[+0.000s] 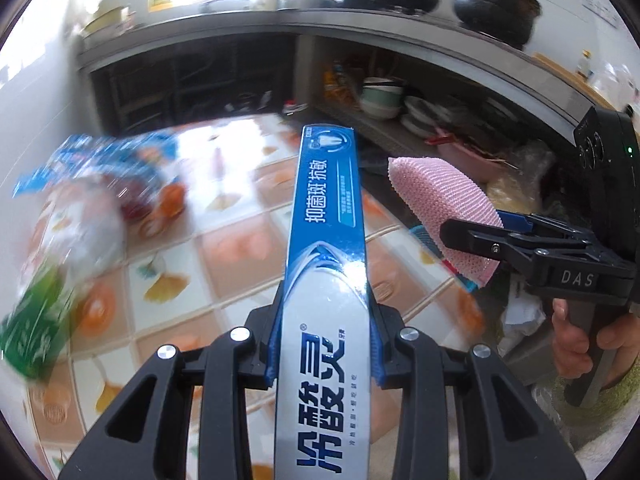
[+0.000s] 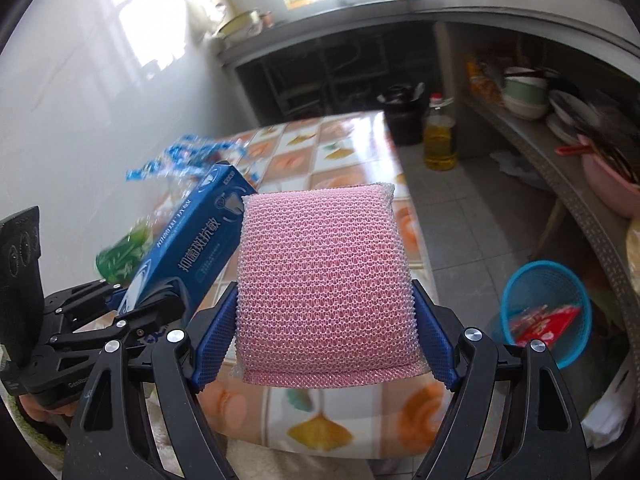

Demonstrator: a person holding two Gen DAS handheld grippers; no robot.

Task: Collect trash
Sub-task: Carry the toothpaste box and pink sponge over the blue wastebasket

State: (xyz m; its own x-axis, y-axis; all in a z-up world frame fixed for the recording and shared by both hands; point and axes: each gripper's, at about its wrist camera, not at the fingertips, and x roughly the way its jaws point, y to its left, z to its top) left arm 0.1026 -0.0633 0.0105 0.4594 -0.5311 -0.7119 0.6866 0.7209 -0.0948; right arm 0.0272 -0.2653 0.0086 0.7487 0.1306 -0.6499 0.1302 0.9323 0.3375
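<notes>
The left gripper (image 1: pixel 324 356) clamps a toothpaste box (image 1: pixel 326 264) lengthwise, and the right gripper (image 2: pixel 324 336) squeezes a pink sponge (image 2: pixel 324 280) across its width. Both are carried above the counter (image 2: pixel 344 152), likely bound for the blue bin (image 2: pixel 546 308) on the floor.

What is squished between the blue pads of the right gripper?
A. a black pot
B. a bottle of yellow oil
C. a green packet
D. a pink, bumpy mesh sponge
D: in the right wrist view the right gripper has its blue pads pressed against both sides of the pink mesh scrubbing sponge, held up above the tiled-pattern table; the left gripper grips the long blue and white toothpaste box instead.
</notes>
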